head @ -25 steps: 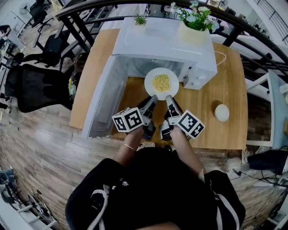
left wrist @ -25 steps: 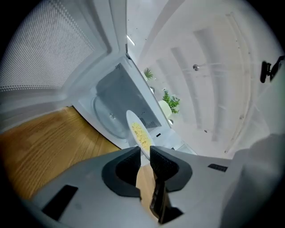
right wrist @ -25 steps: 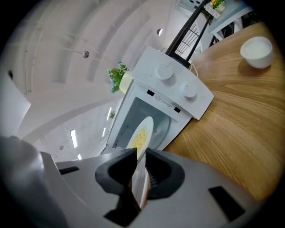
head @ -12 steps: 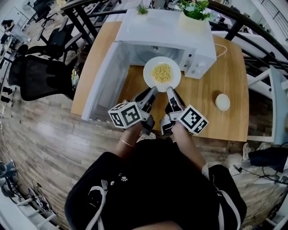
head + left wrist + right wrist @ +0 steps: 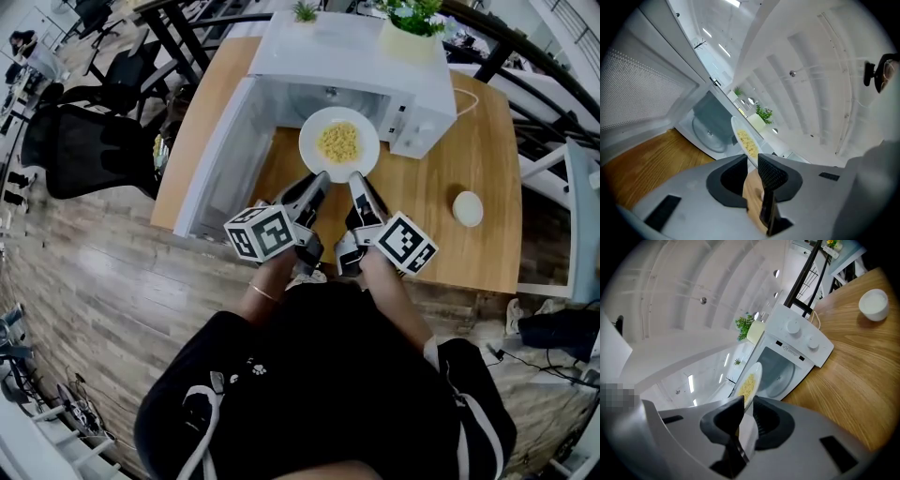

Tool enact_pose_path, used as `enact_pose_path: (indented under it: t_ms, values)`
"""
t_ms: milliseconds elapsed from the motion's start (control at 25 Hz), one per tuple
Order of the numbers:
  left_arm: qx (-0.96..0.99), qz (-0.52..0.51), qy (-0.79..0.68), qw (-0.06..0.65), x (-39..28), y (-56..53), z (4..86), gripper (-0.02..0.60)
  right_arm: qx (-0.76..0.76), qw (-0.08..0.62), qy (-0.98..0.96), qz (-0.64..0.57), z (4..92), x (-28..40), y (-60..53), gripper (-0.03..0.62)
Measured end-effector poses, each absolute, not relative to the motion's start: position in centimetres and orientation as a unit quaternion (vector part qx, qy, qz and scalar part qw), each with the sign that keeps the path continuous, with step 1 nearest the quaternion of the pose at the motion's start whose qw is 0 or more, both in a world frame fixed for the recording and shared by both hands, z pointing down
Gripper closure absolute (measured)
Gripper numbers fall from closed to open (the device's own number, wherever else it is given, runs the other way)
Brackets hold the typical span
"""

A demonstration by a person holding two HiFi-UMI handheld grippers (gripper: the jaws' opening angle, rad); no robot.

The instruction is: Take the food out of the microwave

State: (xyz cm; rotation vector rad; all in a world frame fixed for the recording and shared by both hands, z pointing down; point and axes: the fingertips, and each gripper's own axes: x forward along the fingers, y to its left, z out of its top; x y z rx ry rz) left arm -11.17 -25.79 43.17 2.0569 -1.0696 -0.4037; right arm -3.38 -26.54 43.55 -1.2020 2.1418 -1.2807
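Note:
A white plate of yellow noodles (image 5: pixel 339 143) hangs in front of the open white microwave (image 5: pixel 356 66), above the wooden table (image 5: pixel 473 141). My left gripper (image 5: pixel 320 178) is shut on the plate's near rim on the left. My right gripper (image 5: pixel 355 178) is shut on the same rim on the right. In the left gripper view the plate (image 5: pixel 744 139) shows edge-on, with its rim pinched by that gripper (image 5: pixel 752 161), and the glass turntable (image 5: pixel 708 133) lies behind it. The right gripper view also has the plate (image 5: pixel 750 382) nipped at its rim by that gripper (image 5: pixel 746 406).
The microwave door (image 5: pixel 225 159) stands swung open to the left. A small white bowl (image 5: pixel 467 207) sits on the table at the right. A potted plant (image 5: pixel 412 28) stands on top of the microwave. Black office chairs (image 5: pixel 84 150) are on the floor to the left.
Both grippers have risen a little with the plate between them, and the plate now sits a bit nearer the camera, in front of the microwave opening. The grips are unchanged.

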Motion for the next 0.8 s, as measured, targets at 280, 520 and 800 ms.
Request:
enact_pose_path:
  t_ms: [280, 520, 800]
  values:
    - [0.809, -0.157, -0.421, 0.379, -11.1, -25.8, 42.9, 0.514, -0.423, 0.189, 0.76, -0.455, 43.4, -3.3, -26.5, 0.534]
    - [0.811, -0.159, -0.42, 0.375, -11.3, -25.6, 42.3, 0.514, -0.421, 0.188, 0.765, -0.449, 42.7, -3.5, -26.3, 0.534]
    - [0.811, -0.162, -0.421, 0.373, -12.0, -25.9, 42.5, 0.514, -0.418, 0.192, 0.768, -0.446, 42.7, -4.2, -26.7, 0.534]
